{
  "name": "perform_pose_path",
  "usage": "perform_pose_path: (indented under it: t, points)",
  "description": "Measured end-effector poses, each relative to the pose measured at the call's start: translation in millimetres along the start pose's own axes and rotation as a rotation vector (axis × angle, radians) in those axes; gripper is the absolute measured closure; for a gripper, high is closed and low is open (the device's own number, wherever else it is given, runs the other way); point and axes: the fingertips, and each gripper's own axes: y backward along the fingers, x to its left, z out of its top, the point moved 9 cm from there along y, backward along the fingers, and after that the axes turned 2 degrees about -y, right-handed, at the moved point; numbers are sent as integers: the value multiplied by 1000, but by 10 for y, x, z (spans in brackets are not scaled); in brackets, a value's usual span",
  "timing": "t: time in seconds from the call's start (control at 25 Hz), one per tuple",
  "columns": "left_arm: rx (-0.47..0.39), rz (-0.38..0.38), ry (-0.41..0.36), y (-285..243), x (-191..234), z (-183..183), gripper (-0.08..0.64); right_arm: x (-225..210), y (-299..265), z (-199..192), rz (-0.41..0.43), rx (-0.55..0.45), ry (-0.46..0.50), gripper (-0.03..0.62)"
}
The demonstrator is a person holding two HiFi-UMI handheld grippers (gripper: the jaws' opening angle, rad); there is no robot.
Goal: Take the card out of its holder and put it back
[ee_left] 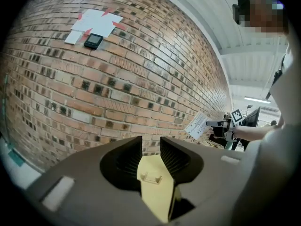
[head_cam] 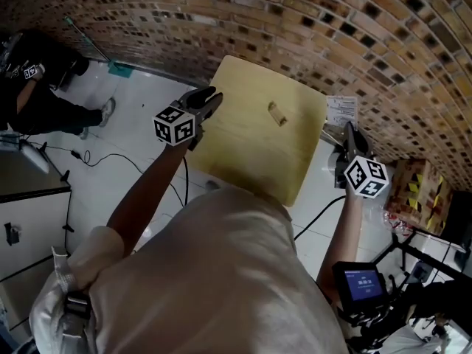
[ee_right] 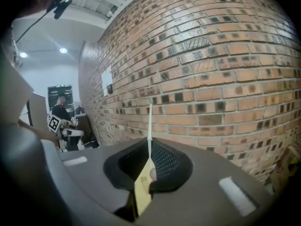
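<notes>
A small yellow wooden table (head_cam: 243,150) stands against the brick wall, and the little card holder (head_cam: 277,113) stands on it with no card in it. My right gripper (head_cam: 349,133) hovers off the table's right edge, shut on the white printed card (head_cam: 341,111). In the right gripper view the card (ee_right: 149,124) shows edge-on, upright, pinched between the jaws of my right gripper (ee_right: 149,142). My left gripper (head_cam: 209,99) hangs over the table's left edge. Its jaws (ee_left: 151,147) stand a little apart with nothing between them. Through that gap I see the holder (ee_left: 151,177).
The brick wall (head_cam: 310,21) runs close behind the table. Another person (head_cam: 44,94) sits at the far left, with cables (head_cam: 110,157) on the white floor. A striped box (head_cam: 413,186) and a small screen (head_cam: 361,285) are on the right. Paper sheets (ee_left: 94,25) are taped on the wall.
</notes>
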Motion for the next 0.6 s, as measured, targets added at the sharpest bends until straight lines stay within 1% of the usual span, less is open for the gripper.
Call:
perform_pose_path:
  t: [0.24, 0.44, 0.6]
  points:
    - [1, 53, 12, 48, 164, -22, 439, -304, 20, -193, -66, 30, -23, 578]
    - [6, 90, 55, 73, 273, -142, 439, -501, -42, -320, -93, 59, -27, 578]
    - [4, 105, 81, 110, 310, -208, 439, -554, -93, -408, -100, 83, -35, 578]
